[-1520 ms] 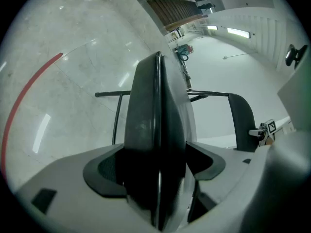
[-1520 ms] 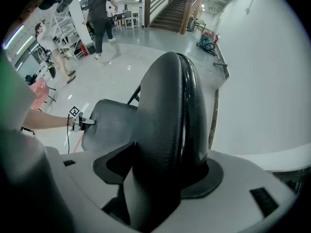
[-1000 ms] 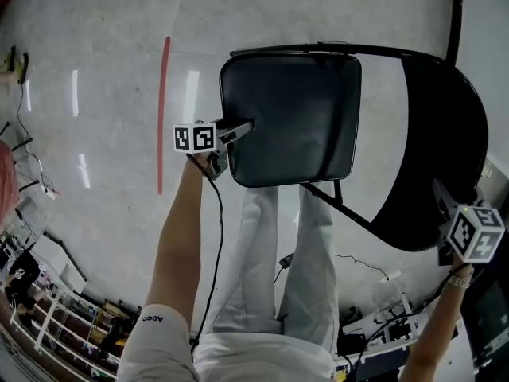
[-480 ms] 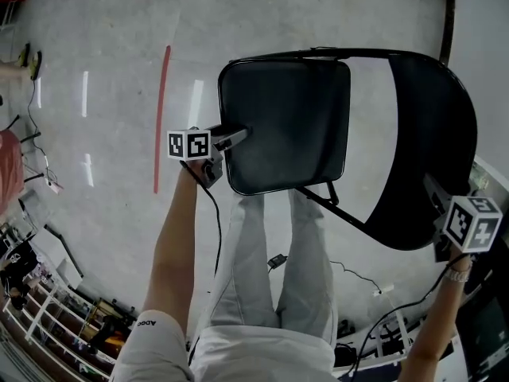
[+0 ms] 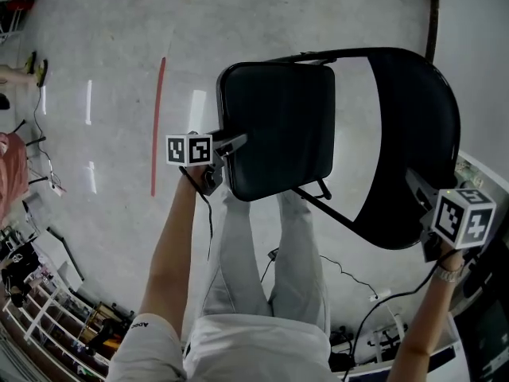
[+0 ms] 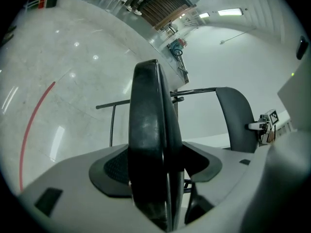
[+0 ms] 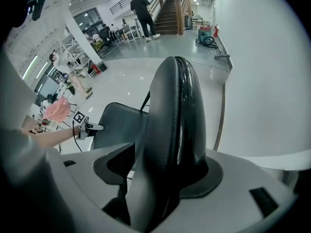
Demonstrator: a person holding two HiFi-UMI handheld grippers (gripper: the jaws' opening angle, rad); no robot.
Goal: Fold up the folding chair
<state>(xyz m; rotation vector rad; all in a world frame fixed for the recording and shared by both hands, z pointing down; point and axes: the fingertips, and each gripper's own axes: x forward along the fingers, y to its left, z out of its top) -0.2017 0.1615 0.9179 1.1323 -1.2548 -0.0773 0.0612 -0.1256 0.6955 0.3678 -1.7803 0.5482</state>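
Black folding chair (image 5: 398,213), partly folded: square padded seat (image 5: 278,130) tilted, a narrow gap between it and the curved backrest (image 5: 417,118)

Floor (image 5: 95,54) left of seat (image 5: 278,126): open, only a red line (image 5: 157,126).
Right: wall (image 5: 477,54) close behind backrest (image 5: 413,150); tight.
Below seat: person's legs (image 5: 262,269), floor clutter (image 5: 374,344).
Seat–backrest gap: crossed by frame bar (image 5: 338,213).
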